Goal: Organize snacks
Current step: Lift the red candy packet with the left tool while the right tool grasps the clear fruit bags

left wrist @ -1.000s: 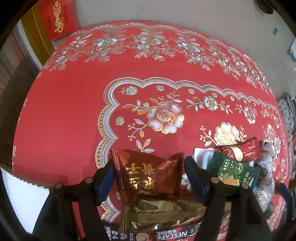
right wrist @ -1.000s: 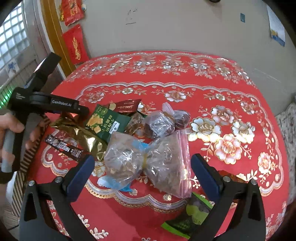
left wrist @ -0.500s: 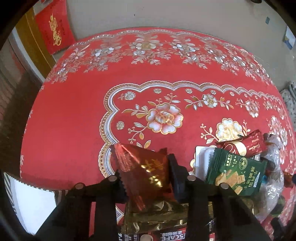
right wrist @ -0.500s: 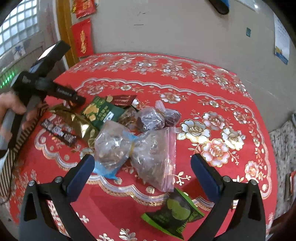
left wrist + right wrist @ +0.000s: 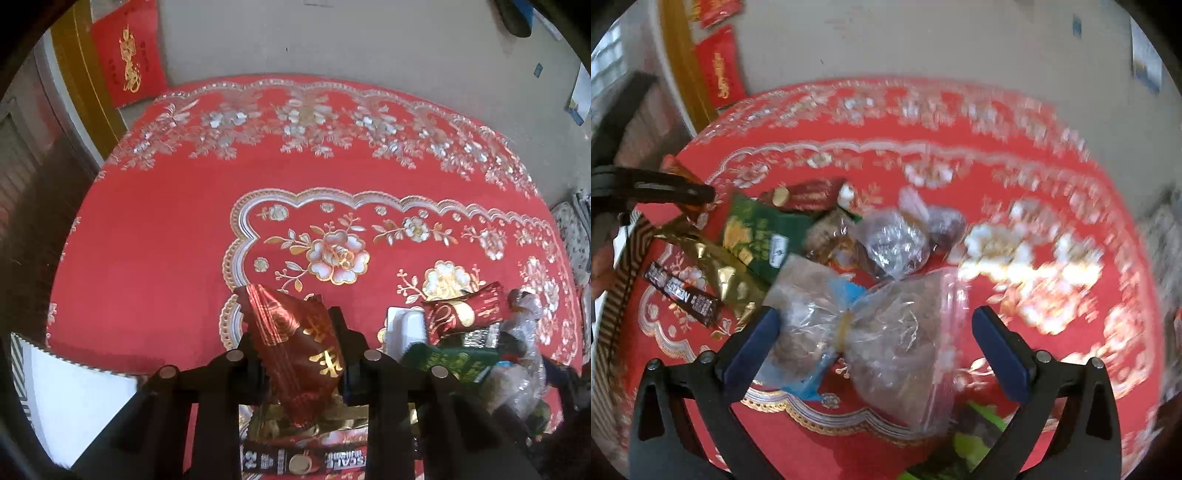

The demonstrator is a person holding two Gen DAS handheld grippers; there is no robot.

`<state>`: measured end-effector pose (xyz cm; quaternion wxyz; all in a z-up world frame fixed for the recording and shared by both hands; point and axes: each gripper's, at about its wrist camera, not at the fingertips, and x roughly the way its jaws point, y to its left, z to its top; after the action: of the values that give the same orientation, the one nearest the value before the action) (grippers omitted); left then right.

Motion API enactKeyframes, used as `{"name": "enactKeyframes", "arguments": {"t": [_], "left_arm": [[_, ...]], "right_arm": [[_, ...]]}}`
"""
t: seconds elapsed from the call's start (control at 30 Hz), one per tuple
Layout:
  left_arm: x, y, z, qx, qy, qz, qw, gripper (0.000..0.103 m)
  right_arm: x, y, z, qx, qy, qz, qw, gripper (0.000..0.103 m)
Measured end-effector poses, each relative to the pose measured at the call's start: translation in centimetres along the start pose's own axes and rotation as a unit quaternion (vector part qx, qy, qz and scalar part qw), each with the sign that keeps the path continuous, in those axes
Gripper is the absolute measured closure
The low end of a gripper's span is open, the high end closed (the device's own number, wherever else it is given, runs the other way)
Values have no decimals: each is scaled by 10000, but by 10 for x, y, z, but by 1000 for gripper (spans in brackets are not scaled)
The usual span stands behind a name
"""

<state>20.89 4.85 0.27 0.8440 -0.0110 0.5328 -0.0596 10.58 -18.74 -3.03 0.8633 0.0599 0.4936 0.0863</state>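
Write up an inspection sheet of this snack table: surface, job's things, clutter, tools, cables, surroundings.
Surface: red floral tablecloth, far half bare.
Job's things: dark red packet in the left tool; green packet, gold packet, coffee stick, red candy wrapper, clear bags piled together.
Clutter: nothing seen.
Tools: left tool closing on the dark red packet; right tool open, straddling the clear bags.
Cables: nothing seen.
Surroundings: beige wall, red hanging.
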Motion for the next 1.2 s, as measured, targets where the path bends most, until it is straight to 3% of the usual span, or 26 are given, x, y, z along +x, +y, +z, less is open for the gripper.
{"name": "enactKeyframes", "arguments": {"t": [0.1, 0.23, 0.33, 0.67, 0.97, 1.2], "left_arm": [[-10, 2, 1, -37, -91, -68, 9999, 76], [-20, 2, -1, -25, -120, -194, 9997, 76], [-28, 0, -5, -6, -164, -215, 9996, 76], [-68, -4, -24, 124, -354, -431, 9984, 76], [-103, 13, -51, 158, -546, -379, 9977, 76], [-134, 59, -87, 21, -679, 86, 9977, 76]], "right_arm": [[2, -3, -5, -5, -29, 289, 9996, 0], [-6, -3, -11, 58, -169, 864, 9961, 38], [-20, 8, -17, -199, -371, 682, 9968, 48], [-78, 22, -14, -406, -1161, 648, 9903, 50], [-96, 52, -18, -631, -1251, 987, 9852, 50], [-94, 103, -21, -1049, -1183, 1376, 9778, 50]]}}
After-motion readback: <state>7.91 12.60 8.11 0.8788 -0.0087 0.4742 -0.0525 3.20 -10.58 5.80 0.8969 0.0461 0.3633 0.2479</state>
